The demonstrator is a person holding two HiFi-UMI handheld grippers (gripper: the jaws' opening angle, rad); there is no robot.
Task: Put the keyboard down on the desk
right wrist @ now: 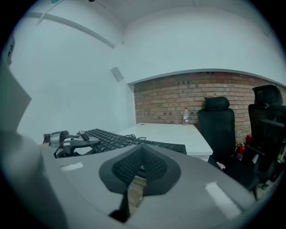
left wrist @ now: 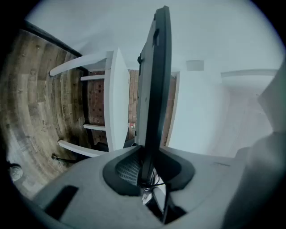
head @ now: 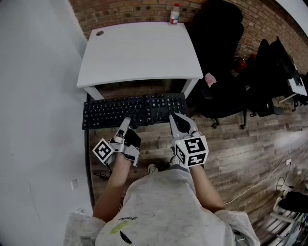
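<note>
Holding black rectangular plastic keyboard [head: 134,110] mid-frame, below the white worktop [head: 139,53], not yet on it. Left gripper [head: 126,126] fingers clamped on its near edge; right gripper [head: 175,119] fingers together, clamping nothing. Risk: one-sided hold lets keyboard pivot, slip, or strike worktop's front edge.

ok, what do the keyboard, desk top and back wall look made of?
Keyboard: black plastic, matte, judging by the moulded keys and dull sheen.
Desk top: probably white laminate or painted board; smooth, uniform, faint gloss.
Back wall: bare red-brown brick, mortar lines showing.
</note>
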